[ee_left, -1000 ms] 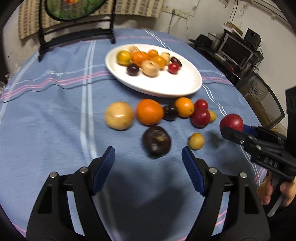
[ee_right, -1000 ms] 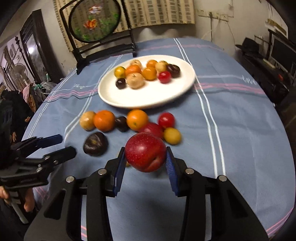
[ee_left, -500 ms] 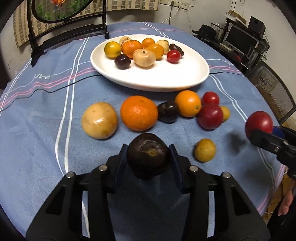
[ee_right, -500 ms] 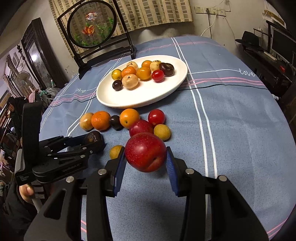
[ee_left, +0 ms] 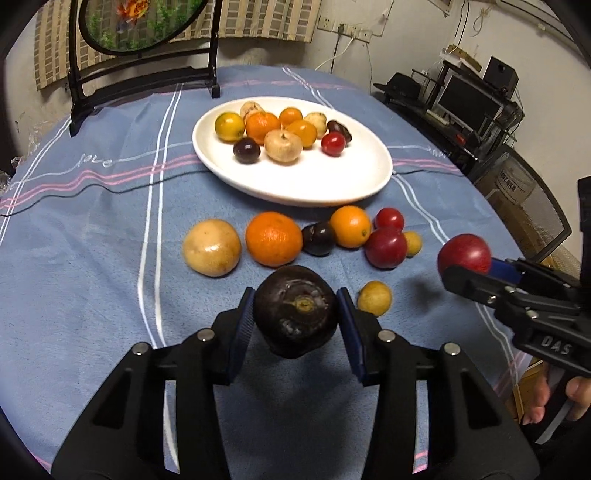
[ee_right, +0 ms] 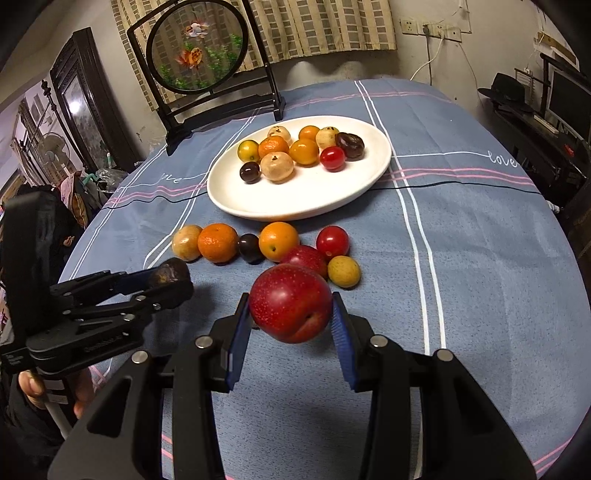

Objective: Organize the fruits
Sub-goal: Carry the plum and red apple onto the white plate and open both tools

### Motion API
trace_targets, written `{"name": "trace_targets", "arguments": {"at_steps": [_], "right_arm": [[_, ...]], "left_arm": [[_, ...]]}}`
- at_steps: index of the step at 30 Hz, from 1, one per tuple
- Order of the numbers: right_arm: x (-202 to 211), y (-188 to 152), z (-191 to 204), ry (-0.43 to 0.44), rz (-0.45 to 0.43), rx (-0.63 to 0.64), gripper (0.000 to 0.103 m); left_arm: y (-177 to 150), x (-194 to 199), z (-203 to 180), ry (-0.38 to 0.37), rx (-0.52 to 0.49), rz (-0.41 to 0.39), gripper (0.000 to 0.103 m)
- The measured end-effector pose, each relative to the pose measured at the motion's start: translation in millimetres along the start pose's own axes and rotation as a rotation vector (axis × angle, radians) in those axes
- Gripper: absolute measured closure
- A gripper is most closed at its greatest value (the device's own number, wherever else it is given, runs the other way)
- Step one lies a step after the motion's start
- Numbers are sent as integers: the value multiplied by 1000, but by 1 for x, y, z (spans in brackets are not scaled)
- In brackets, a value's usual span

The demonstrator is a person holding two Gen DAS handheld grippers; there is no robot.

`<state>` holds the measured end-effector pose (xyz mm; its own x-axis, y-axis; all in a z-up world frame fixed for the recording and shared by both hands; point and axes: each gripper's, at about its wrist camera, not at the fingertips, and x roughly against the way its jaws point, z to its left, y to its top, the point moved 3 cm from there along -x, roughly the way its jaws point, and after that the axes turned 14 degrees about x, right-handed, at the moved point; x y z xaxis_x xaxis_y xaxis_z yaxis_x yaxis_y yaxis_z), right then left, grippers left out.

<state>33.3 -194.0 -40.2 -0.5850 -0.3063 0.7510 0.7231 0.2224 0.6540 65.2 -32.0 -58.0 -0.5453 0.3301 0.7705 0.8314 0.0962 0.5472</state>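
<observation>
While nine fruits are already set on the white plate (ee_left: 369, 184), eight lie outside on the tablecloth (ee_left: 92, 277); the dark fruit (ee_left: 295, 312) is gripped by the left gripper (ee_left: 295, 325), the red plum (ee_right: 290, 303) by the right gripper (ee_right: 290, 325).

Pale wall (ee_right: 461, 55) with checked curtain (ee_right: 325, 26), framed goldfish screen (ee_right: 195, 48), cluttered dark desk (ee_left: 472, 99).

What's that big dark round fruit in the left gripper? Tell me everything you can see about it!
The dark fruit is round, almost black with a purple-brown tint, and its skin looks dull and a bit scuffed. A small yellowish stem scar faces the camera. The left gripper is shut on it, one blue finger pressing each side. It is the biggest dark fruit in sight, seems lifted just off the blue tablecloth, and sits nearer the camera than the row of loose fruits. Nothing else touches it.
</observation>
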Motion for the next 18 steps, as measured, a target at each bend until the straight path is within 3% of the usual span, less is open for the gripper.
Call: {"name": "trace_targets", "arguments": {"at_steps": [5, 10, 18], "right_arm": [[-1, 5, -1, -6, 0, 8, 61], [-5, 20, -9, -1, 4, 34, 61], [-36, 81, -50, -56, 27, 103, 61]], "left_arm": [[13, 12, 3, -16, 9, -26, 58], [41, 10, 7, 14, 2, -35, 58], [135, -18, -4, 14, 2, -72, 58]]}}
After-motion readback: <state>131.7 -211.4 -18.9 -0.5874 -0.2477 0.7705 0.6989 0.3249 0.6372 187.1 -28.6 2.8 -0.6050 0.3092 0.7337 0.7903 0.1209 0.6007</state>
